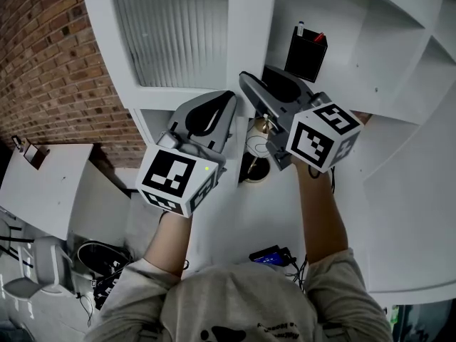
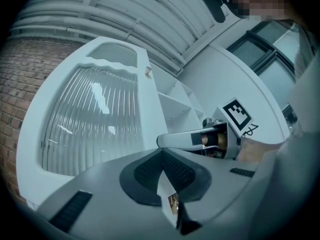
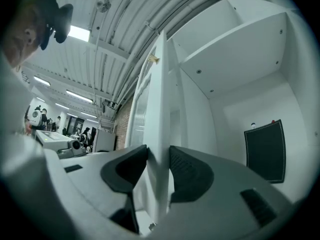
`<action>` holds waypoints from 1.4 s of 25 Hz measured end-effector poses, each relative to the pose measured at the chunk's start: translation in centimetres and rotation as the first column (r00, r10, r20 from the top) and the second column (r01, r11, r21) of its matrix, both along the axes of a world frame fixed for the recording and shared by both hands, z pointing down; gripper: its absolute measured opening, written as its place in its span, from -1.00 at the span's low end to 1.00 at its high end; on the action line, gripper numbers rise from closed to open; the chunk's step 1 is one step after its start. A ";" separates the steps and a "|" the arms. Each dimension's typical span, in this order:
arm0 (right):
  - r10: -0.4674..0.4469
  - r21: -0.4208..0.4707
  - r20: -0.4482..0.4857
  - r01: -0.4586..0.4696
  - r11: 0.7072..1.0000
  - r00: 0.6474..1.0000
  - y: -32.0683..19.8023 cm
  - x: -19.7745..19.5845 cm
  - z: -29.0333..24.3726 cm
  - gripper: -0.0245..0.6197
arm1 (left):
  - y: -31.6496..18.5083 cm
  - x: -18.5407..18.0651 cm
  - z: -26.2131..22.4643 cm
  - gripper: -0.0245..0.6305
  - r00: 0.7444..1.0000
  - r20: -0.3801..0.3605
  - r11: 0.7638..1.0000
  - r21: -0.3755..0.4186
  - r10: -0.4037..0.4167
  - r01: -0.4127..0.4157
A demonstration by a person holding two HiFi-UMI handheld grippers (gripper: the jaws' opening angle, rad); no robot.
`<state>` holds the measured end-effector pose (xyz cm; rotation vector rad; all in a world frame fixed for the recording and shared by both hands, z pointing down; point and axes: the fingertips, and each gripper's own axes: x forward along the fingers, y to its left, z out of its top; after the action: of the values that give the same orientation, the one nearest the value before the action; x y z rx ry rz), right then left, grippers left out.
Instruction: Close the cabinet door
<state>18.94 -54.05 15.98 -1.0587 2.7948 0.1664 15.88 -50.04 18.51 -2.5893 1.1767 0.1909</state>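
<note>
Two grippers are sitting side by side in the middle of the head view. The right gripper (image 3: 158,153) is clamping its dark pads onto the front edge of the white cabinet door (image 3: 160,84), one pad pressing each face. The door is standing open and running straight up the centre of the right gripper view. The left gripper (image 2: 163,160) is holding nothing, its jaws meeting at the tips, and a brass-coloured bit is peeking through the slit behind them. It is hovering just left of the right one, below the door's ribbed glass pane (image 2: 85,119), which is filling the left half of the left gripper view. Right of the door, the cabinet (image 3: 240,49) is showing its white shelves, with a black pouch (image 3: 265,151) standing by the back wall at lower right. A brick wall (image 1: 50,63) is filling the head view's upper left.
</note>
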 end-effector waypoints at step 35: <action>0.297 0.030 -0.007 -0.297 0.954 0.955 -3.1 0.4 0.0 -0.37 | -2.6 -0.1 1.0 -0.90 0.999 0.015 0.999 -0.043 0.033 -0.032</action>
<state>19.36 -57.10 15.99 -1.4705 2.6171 0.2447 15.77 -52.62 19.50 -2.6429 1.1458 0.1534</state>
